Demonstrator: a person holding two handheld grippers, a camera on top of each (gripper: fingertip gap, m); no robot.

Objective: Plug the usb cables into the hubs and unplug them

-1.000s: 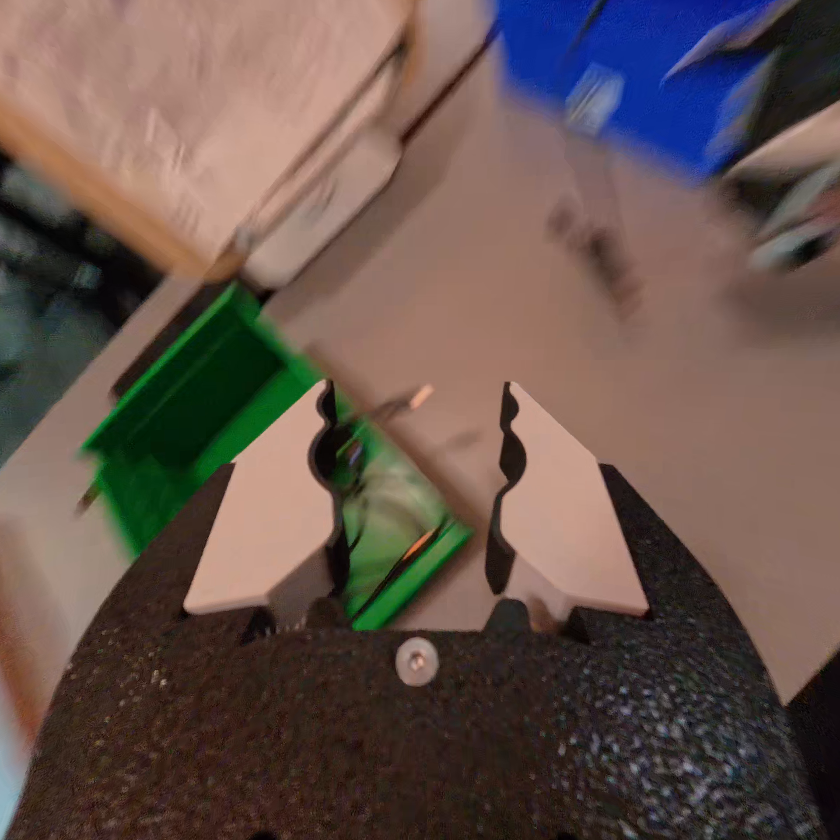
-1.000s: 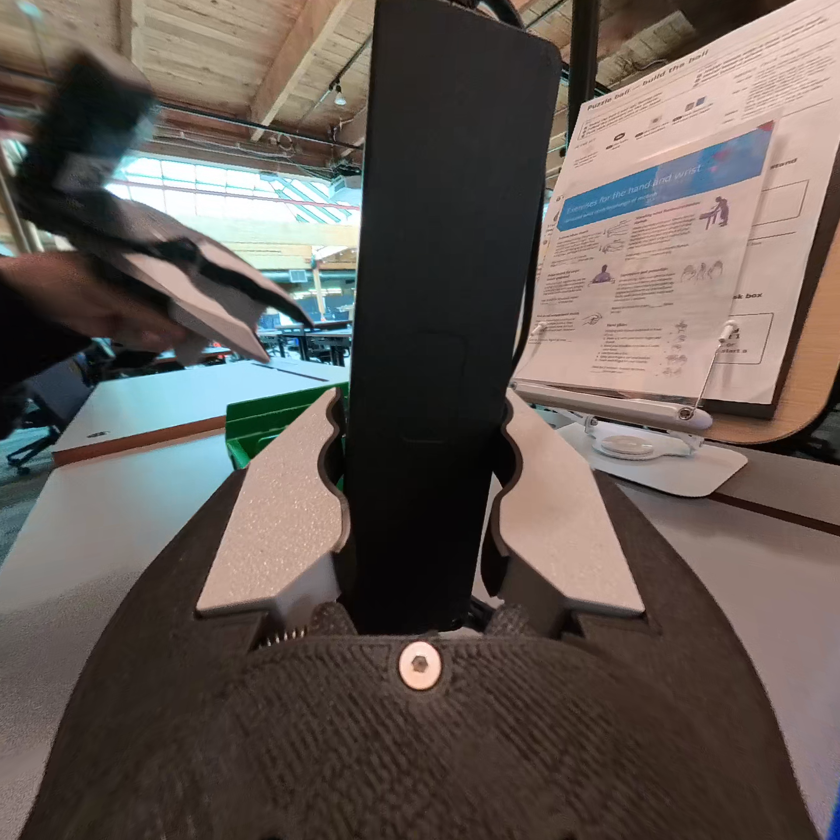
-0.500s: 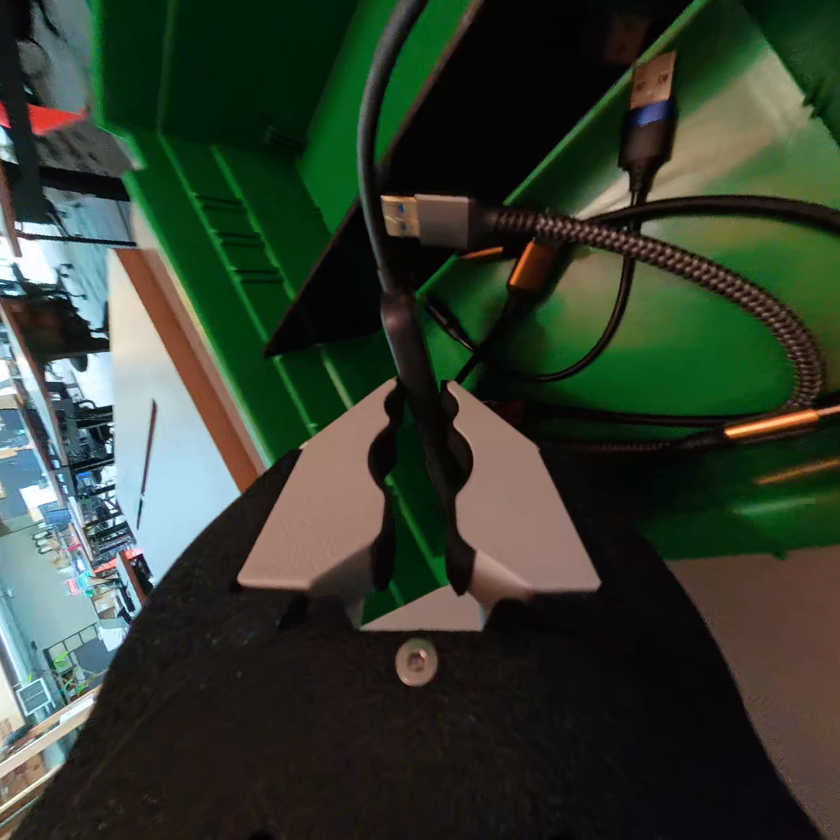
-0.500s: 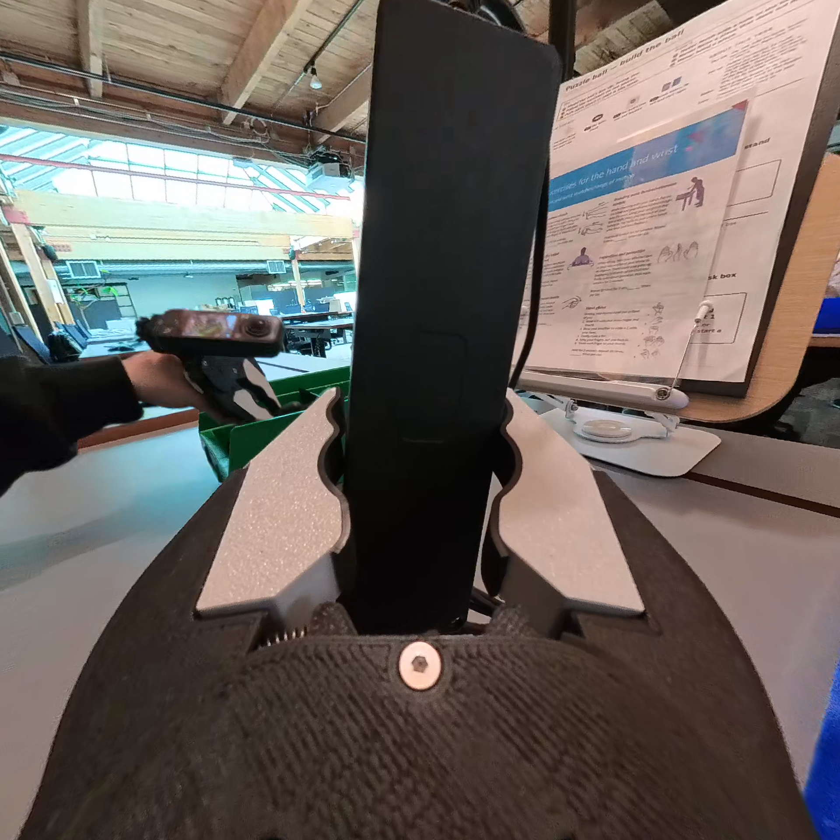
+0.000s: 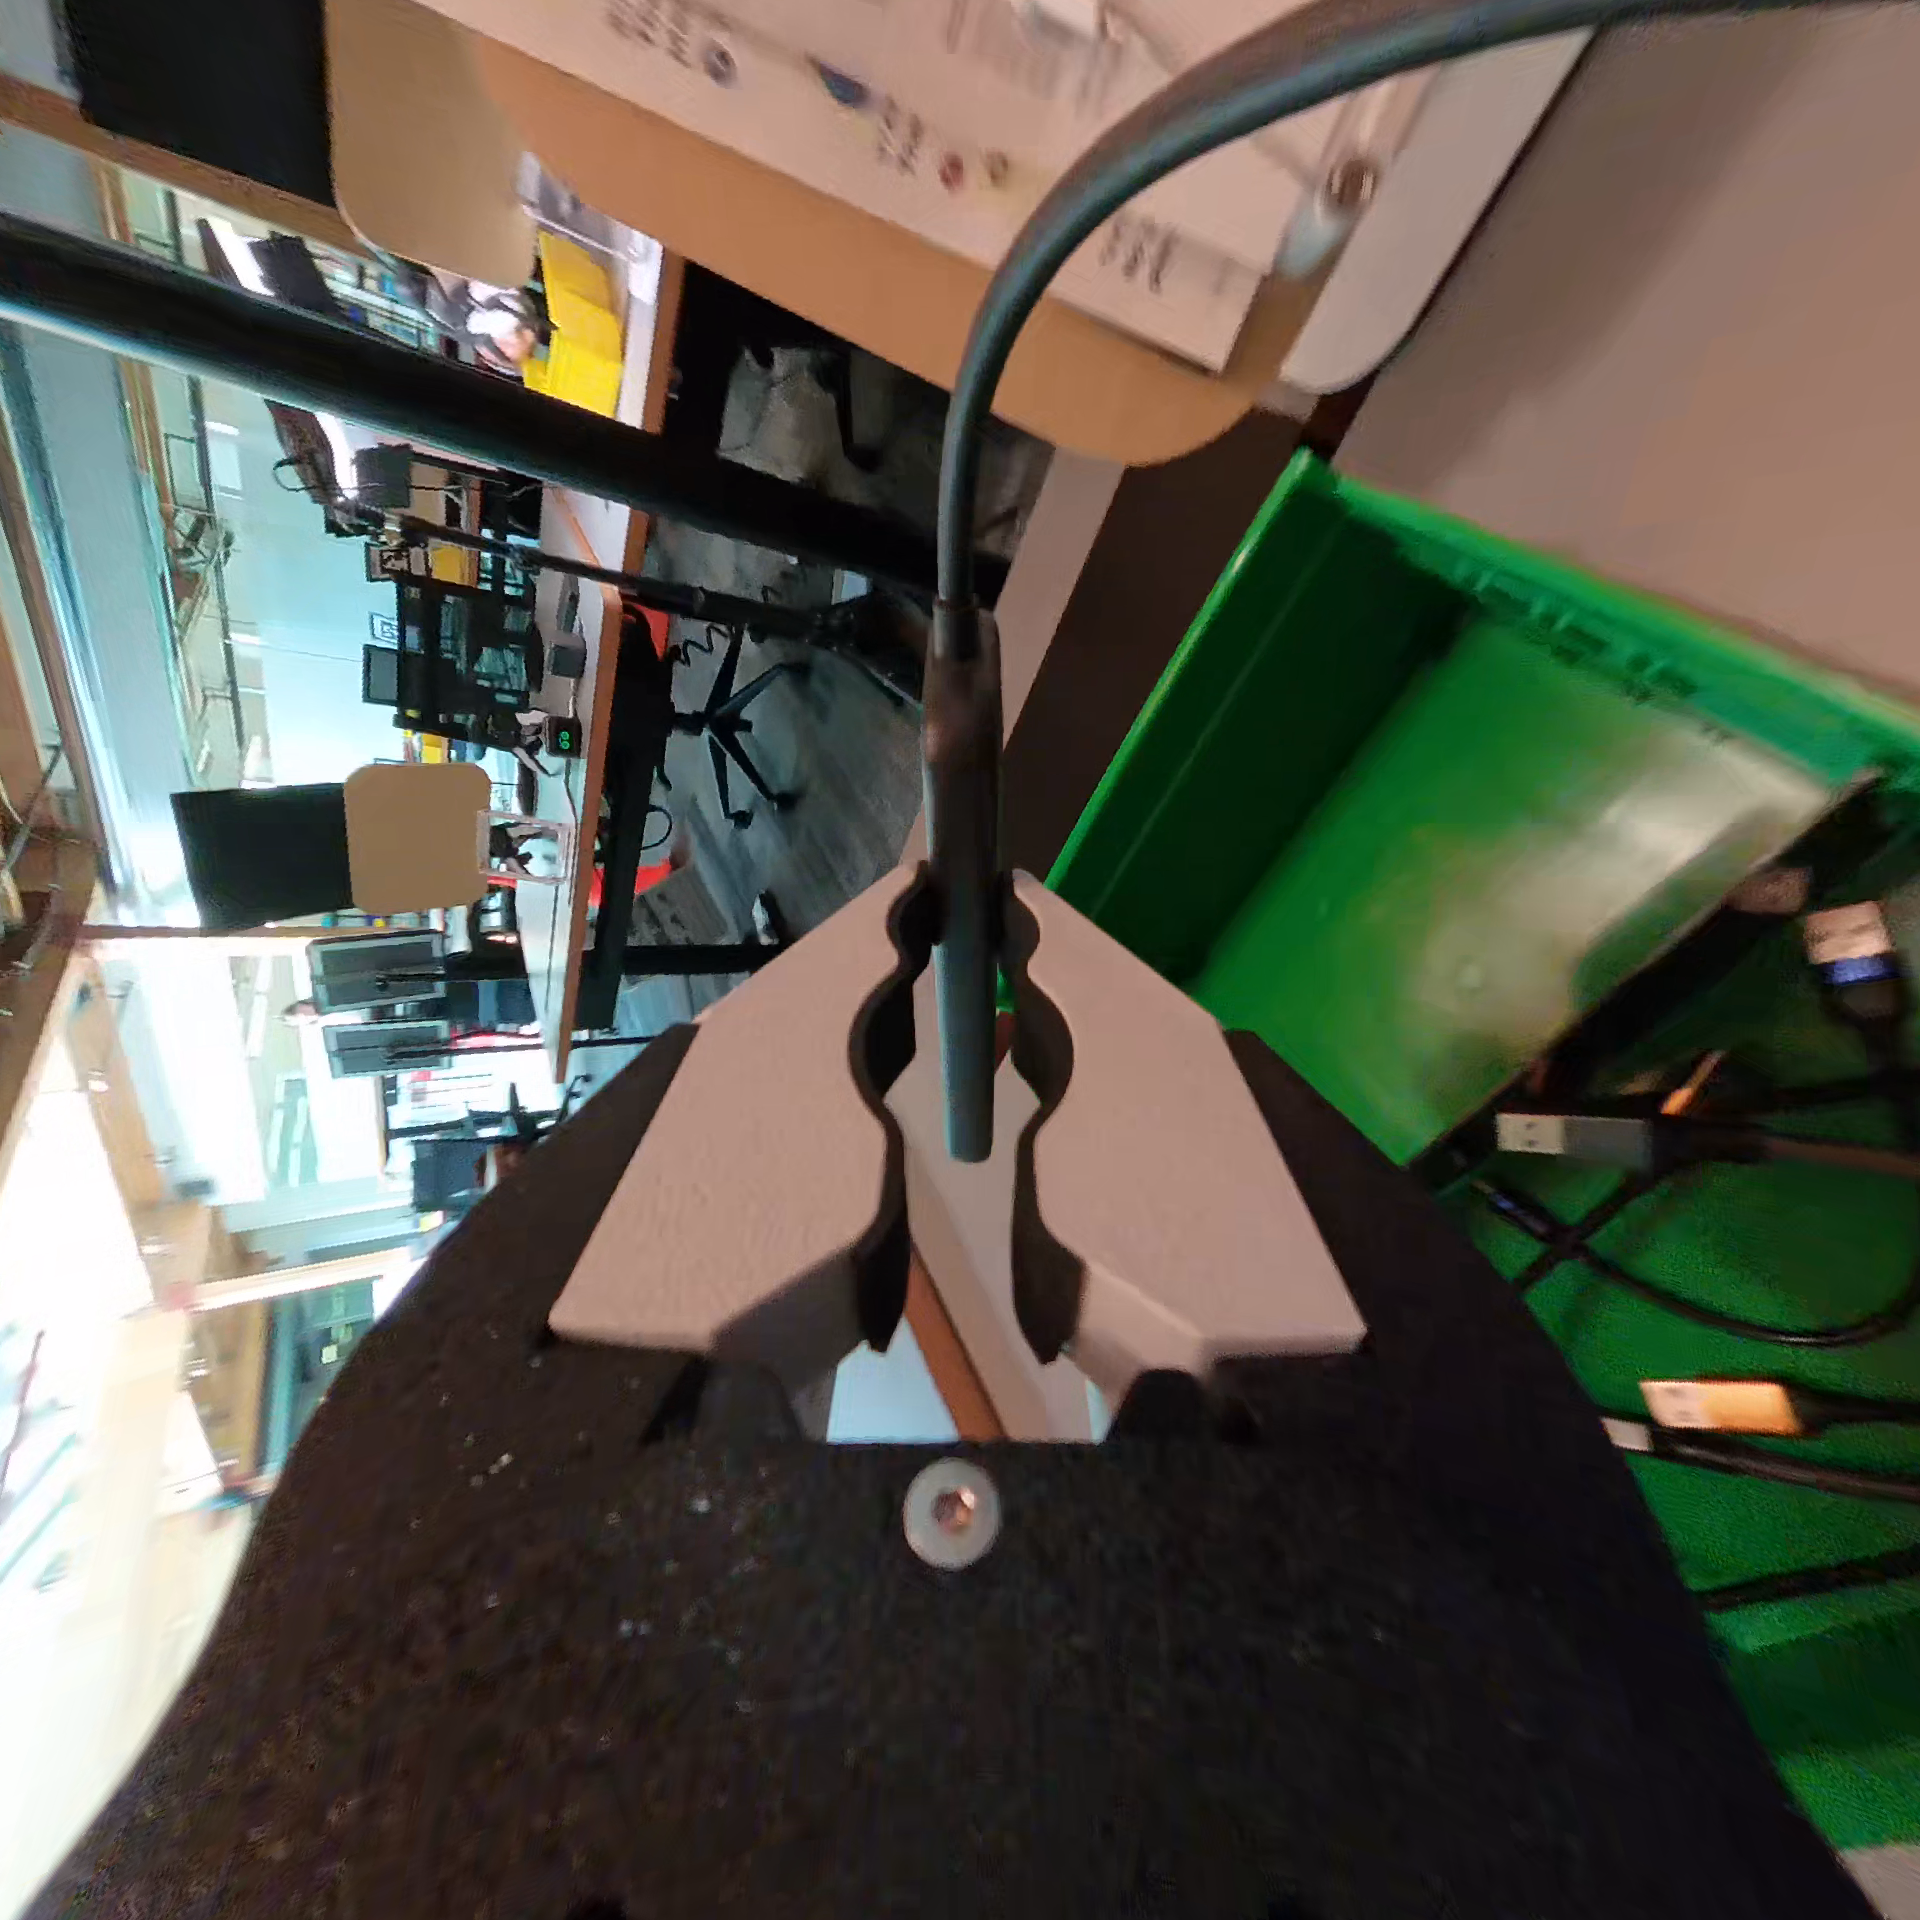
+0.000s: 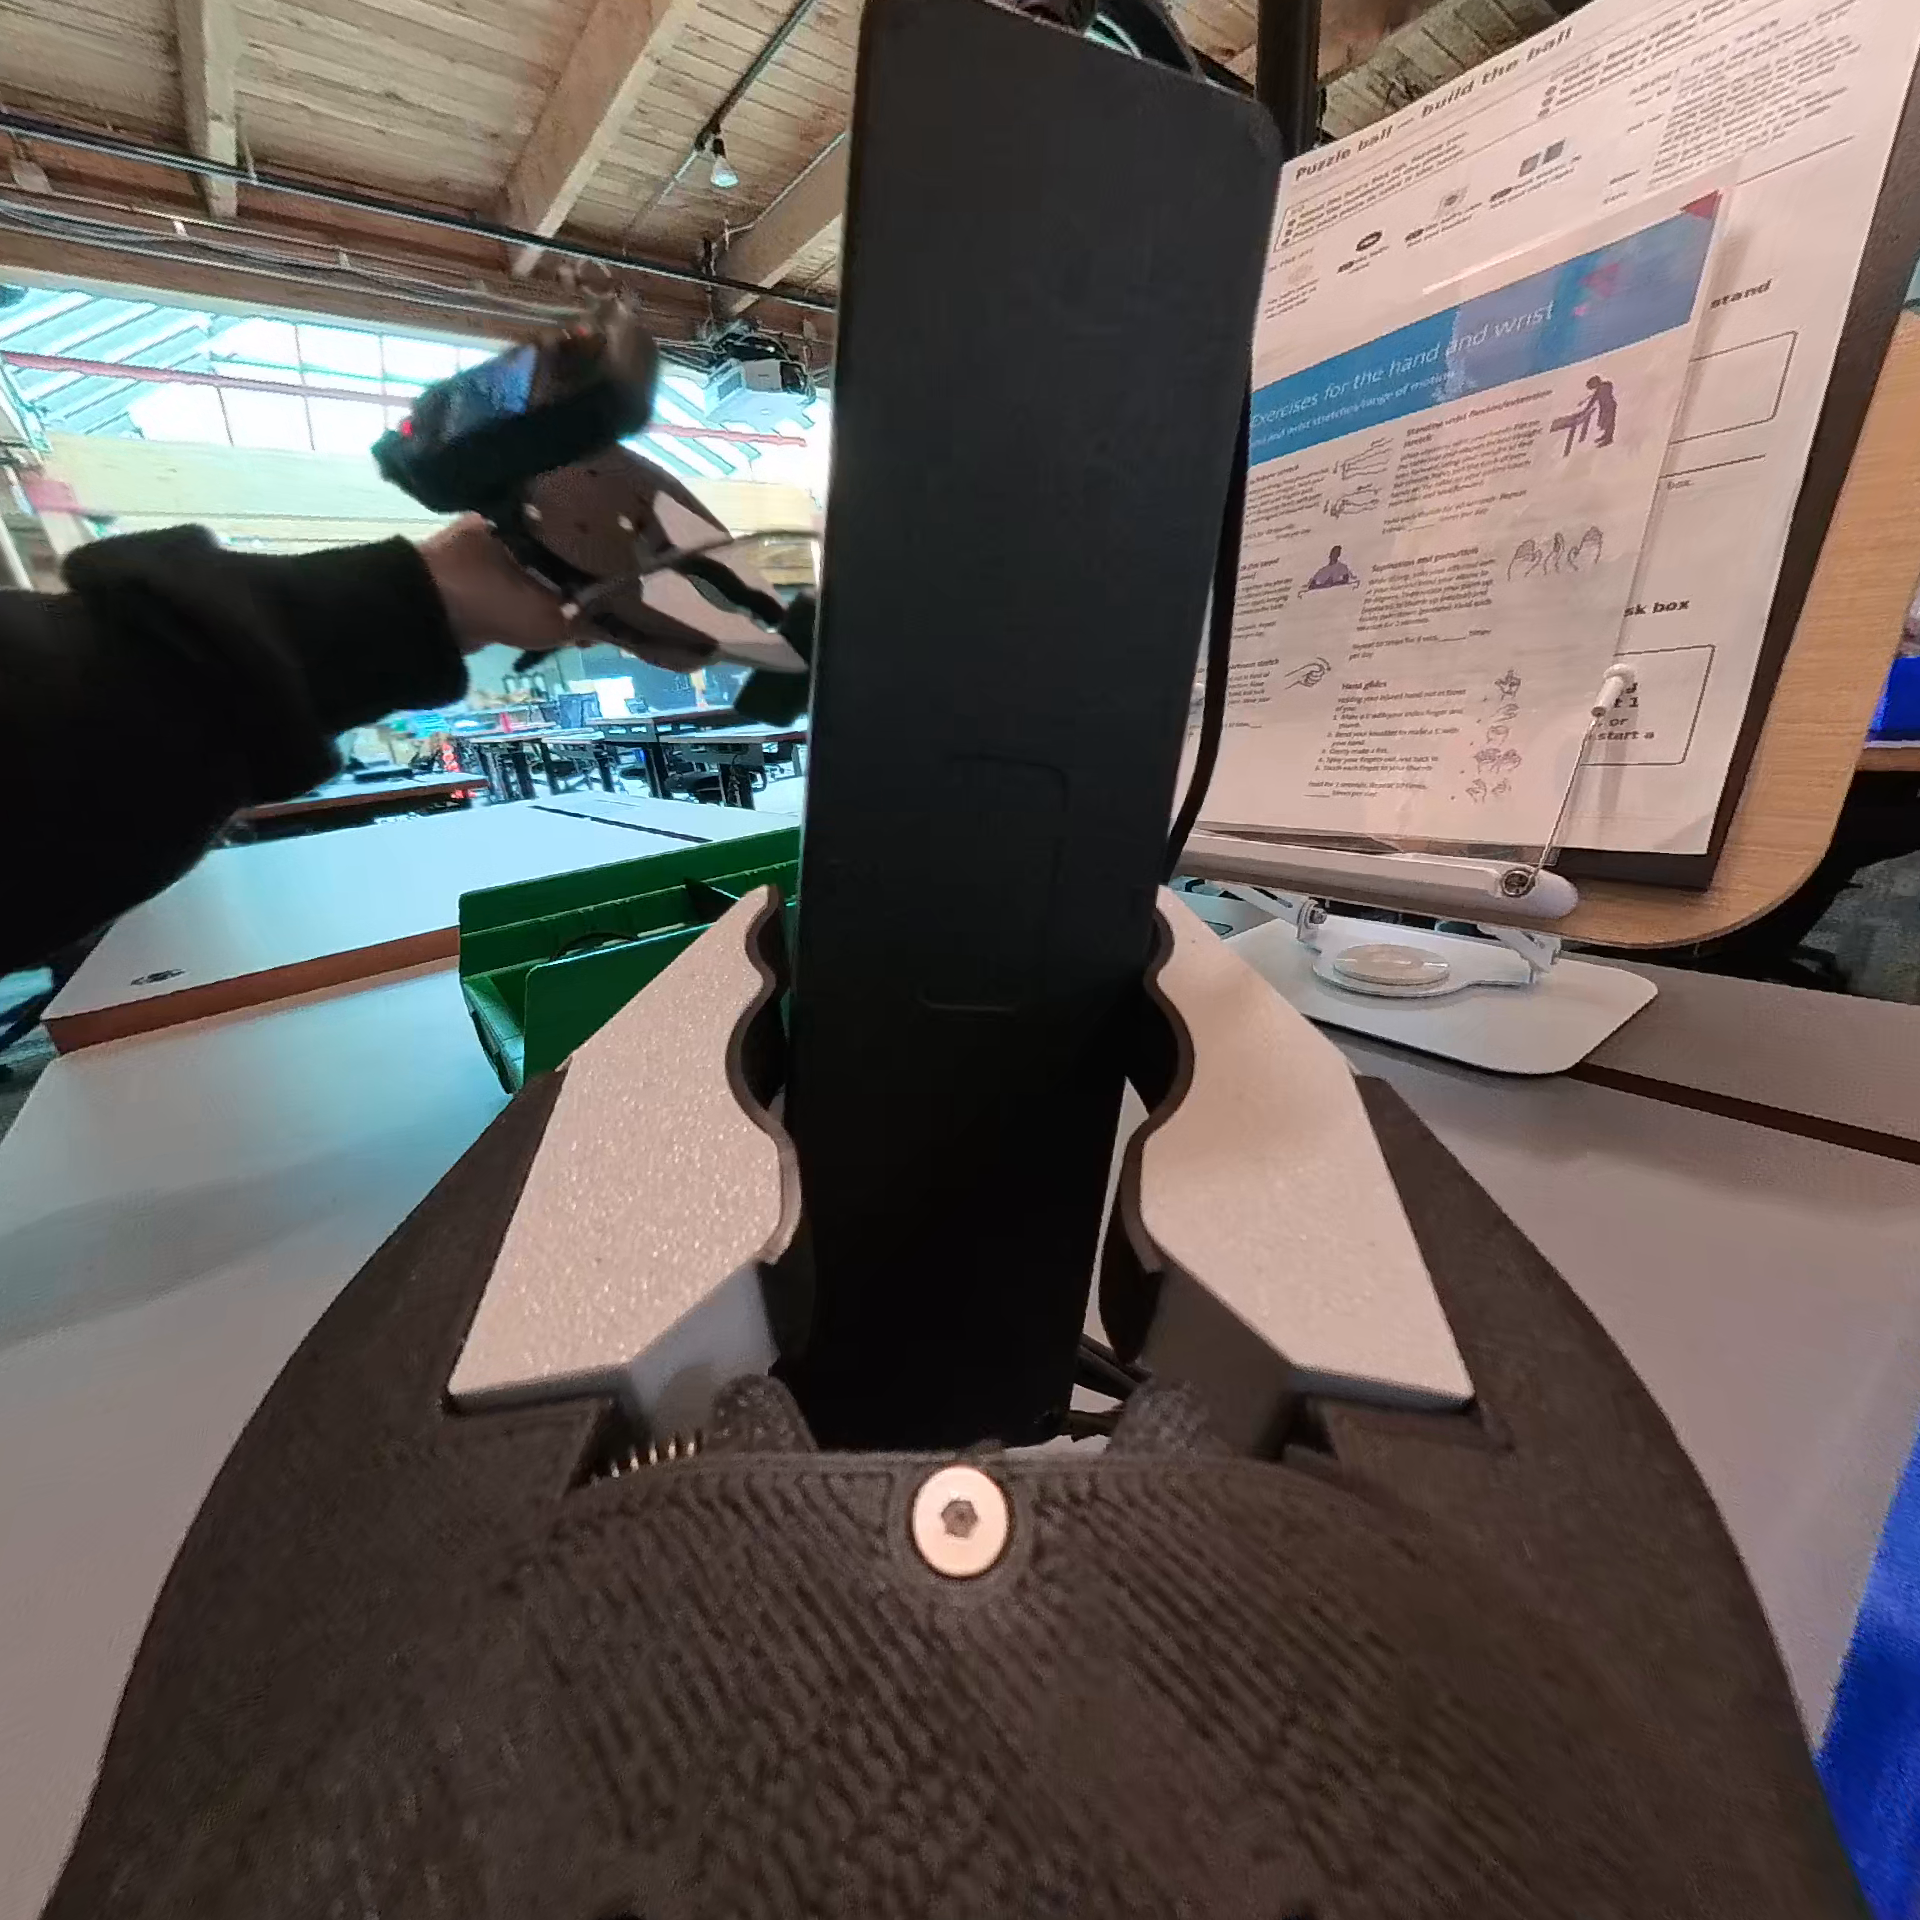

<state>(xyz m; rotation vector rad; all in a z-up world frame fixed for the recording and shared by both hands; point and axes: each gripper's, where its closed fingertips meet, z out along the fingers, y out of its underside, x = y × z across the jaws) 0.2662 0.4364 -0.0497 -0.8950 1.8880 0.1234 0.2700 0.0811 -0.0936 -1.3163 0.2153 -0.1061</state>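
Observation:
My left gripper (image 5: 961,914) is shut on a dark grey cable plug (image 5: 961,1018); its cable (image 5: 1049,249) arcs up and to the right out of view. A green bin (image 5: 1351,748) lies to its right with several loose USB cables (image 5: 1579,1138) inside. My right gripper (image 6: 961,935) is shut on a tall black hub (image 6: 1029,623) and holds it upright above the table. In the right wrist view the left gripper (image 6: 665,592) is raised at the hub's left edge, held by a hand in a dark sleeve (image 6: 208,675). Its tip is partly hidden by the hub.
A document stand (image 6: 1455,914) with printed sheets (image 6: 1455,520) stands at the right behind the hub. The green bin also shows in the right wrist view (image 6: 623,935) on the grey table (image 6: 208,1195). A blue object (image 6: 1870,1714) is at the right edge.
My left gripper dipped into the green bin, shut on a cable plug, and has lifted it out up to the hub's left side. My right gripper has kept holding the hub upright.

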